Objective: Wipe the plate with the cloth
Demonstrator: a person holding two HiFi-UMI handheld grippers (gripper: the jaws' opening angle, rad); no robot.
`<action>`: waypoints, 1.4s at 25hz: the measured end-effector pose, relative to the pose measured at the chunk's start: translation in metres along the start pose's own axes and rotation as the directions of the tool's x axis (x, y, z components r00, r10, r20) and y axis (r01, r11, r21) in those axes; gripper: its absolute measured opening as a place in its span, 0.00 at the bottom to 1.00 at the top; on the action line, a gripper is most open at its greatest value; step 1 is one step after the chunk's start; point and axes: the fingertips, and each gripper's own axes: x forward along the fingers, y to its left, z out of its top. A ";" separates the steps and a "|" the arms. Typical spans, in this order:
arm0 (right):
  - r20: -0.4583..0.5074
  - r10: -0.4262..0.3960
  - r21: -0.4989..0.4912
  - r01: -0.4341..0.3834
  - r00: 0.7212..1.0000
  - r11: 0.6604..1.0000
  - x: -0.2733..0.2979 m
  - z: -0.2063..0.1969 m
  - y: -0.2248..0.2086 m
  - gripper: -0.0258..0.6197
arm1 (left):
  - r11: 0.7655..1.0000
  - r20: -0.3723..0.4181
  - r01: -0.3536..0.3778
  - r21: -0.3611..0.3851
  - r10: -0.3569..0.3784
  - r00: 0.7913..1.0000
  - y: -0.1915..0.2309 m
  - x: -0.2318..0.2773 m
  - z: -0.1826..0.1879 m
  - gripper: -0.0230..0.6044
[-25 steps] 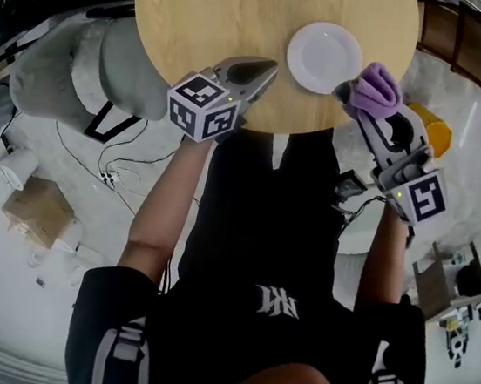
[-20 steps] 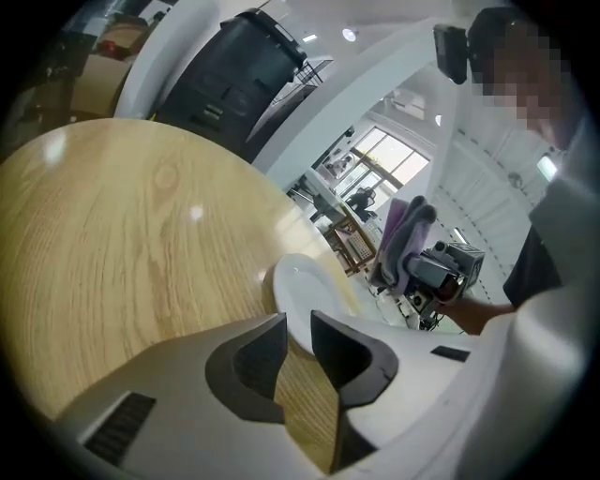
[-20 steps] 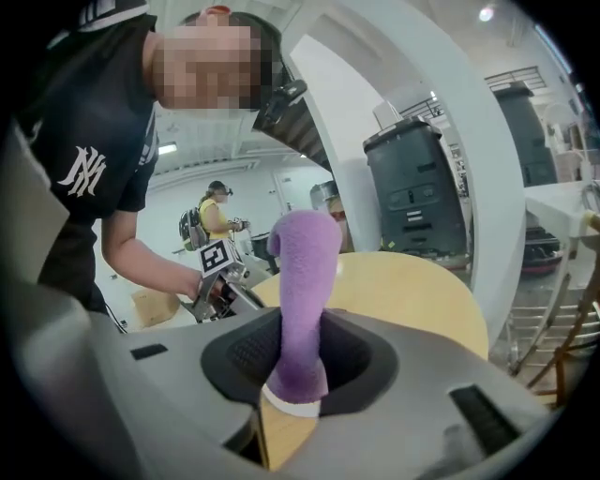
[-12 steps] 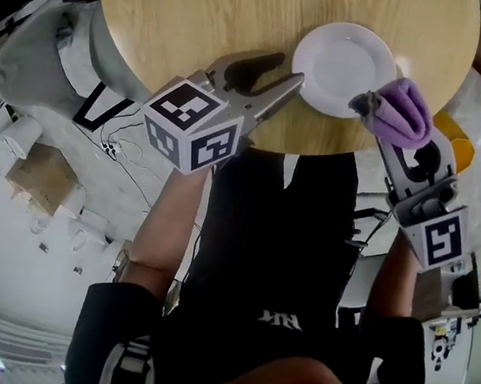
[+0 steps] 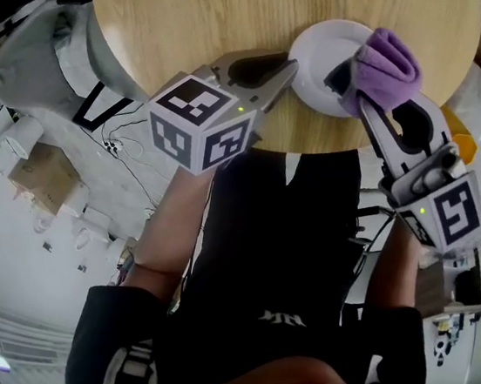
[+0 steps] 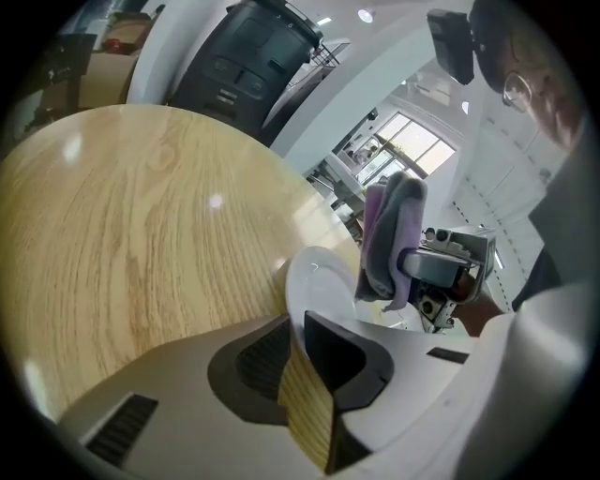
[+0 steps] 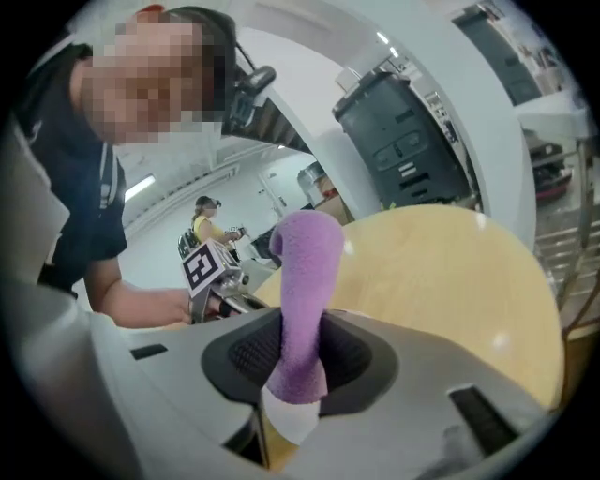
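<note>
A white plate [image 5: 319,65] lies near the front edge of the round wooden table [image 5: 194,14]. My left gripper [image 5: 285,68] has reached the plate's left rim. Its jaws are closing, and in the left gripper view the plate [image 6: 319,286] has its rim just at their tips [image 6: 298,323], with only a narrow strip of wood showing in the gap. My right gripper [image 5: 347,82] is shut on a folded purple cloth [image 5: 387,64] and holds it over the plate's right half. In the right gripper view the cloth [image 7: 305,272] stands up between the pads.
A grey rounded seat [image 5: 38,63] stands left of the table, above cables and a cardboard box [image 5: 36,177] on the floor. A yellow object [image 5: 454,136] sits at the right, behind my right gripper. The person's body fills the middle of the head view.
The cloth has moved from the plate's right edge to over the plate. My left gripper's jaws stood wide half a second ago and are now narrower, at the plate's rim.
</note>
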 end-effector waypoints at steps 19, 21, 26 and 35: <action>-0.496 -0.081 -0.125 0.021 0.864 0.992 0.040 -0.027 -0.028 0.19 | 1.000 0.033 -0.012 -0.015 0.012 0.999 0.002 -0.006 0.005 0.11; -0.489 -0.110 -0.113 0.062 0.866 0.992 0.025 -0.027 -0.039 0.19 | 1.000 0.033 -0.011 -0.013 0.011 0.999 0.004 -0.007 0.004 0.11; -0.482 -0.154 -0.092 0.125 0.862 0.988 -0.008 -0.031 -0.053 0.19 | 0.999 0.030 0.017 -0.029 -0.016 0.999 0.000 -0.004 0.002 0.11; -0.370 0.132 0.087 -0.108 0.919 0.990 0.052 -0.021 0.020 0.19 | 1.000 0.032 0.010 -0.027 -0.009 0.999 -0.001 -0.003 0.001 0.11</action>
